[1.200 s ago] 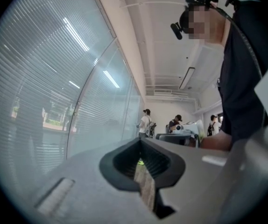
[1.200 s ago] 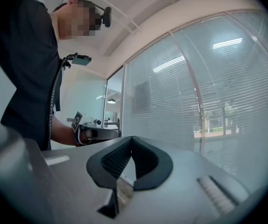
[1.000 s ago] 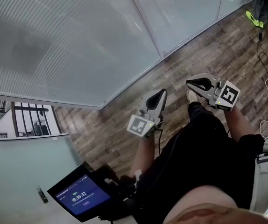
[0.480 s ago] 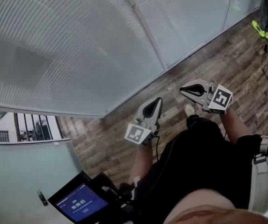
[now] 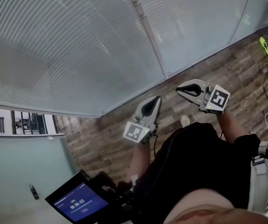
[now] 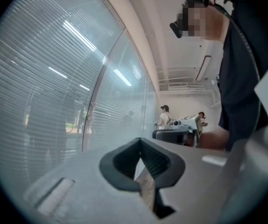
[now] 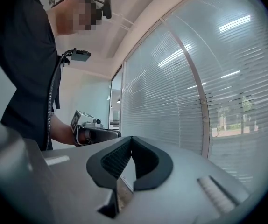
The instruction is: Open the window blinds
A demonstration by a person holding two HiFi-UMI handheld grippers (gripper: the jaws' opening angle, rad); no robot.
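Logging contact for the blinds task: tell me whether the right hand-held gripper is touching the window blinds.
Apart. The head view shows the right hand-held gripper over bare wooden floor, with a strip of floor between it and the window blinds.

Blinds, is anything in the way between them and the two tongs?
Nothing visible is. Only wooden floor shows between the left tongs, the right tongs and the blinds. Both tongs are shut and empty.
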